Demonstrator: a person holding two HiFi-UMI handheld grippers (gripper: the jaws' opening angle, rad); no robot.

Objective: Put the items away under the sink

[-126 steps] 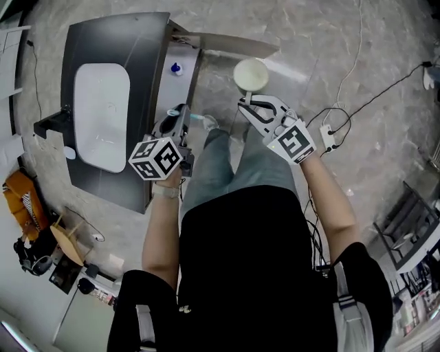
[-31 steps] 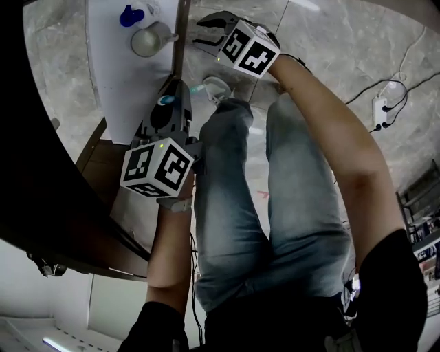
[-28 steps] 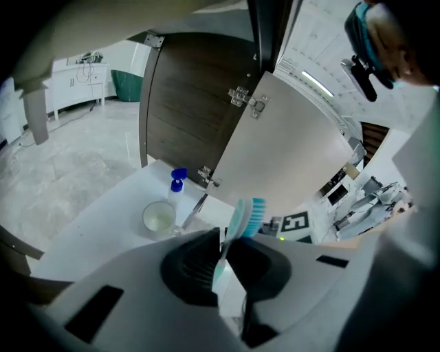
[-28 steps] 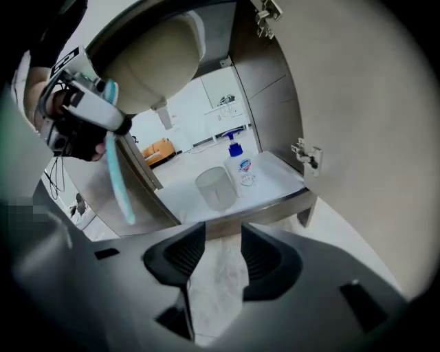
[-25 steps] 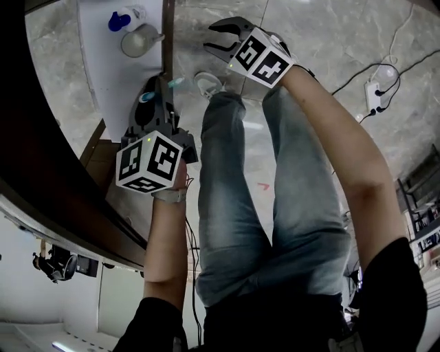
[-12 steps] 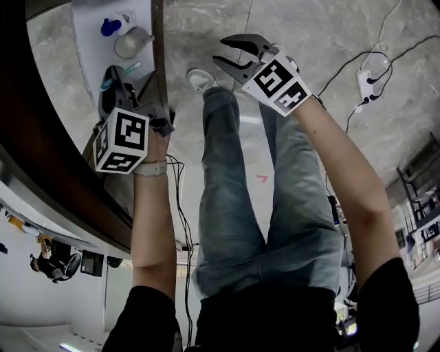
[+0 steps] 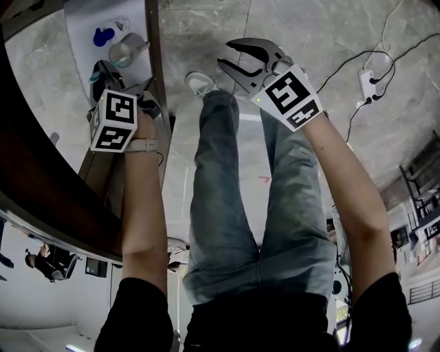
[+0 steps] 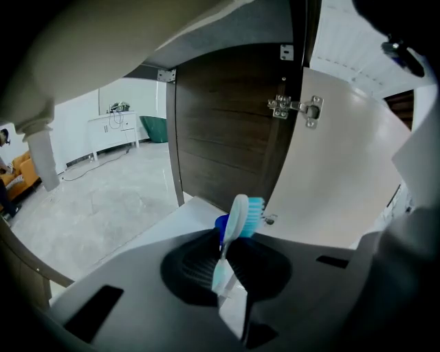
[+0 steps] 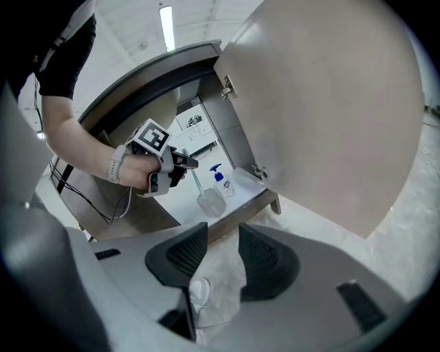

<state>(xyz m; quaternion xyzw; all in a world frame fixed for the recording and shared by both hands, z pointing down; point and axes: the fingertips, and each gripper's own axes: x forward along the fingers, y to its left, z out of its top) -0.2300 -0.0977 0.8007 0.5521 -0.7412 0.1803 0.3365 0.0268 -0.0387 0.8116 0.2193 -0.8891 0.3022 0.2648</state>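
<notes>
a person crouches before an open cupboard under a sink, a hand-held gripper in each hand. the pale cupboard door [image 9: 330, 103] stands swung open to the right of a clear cup [image 9: 211, 202] in the right gripper view. the cup [image 7: 127, 49] stands on the white cupboard shelf [image 7: 137, 20], near the shelf's front edge.

the right hand-held gripper [image 7: 230, 56] hangs over the grey marble floor, well to the right of the cup and outside the cupboard. its jaws stand wide and have just been closing a little; in its own view [image 9: 221, 251] only floor shows in the gap.

the left hand-held gripper [image 7: 103, 70] is just in front of the cup, angled down towards the shelf. its jaws [image 8: 225, 265] are narrow, clamped on the handle of a toothbrush [image 8: 237, 220].

a soap bottle [image 9: 221, 182] with a blue pump stands just behind the cup.

the toothbrush [image 9: 194, 180] sticks out beyond the left jaws, blue bristle end first, slanting down to the cup's rim; whether it touches the rim cannot be told.
</notes>
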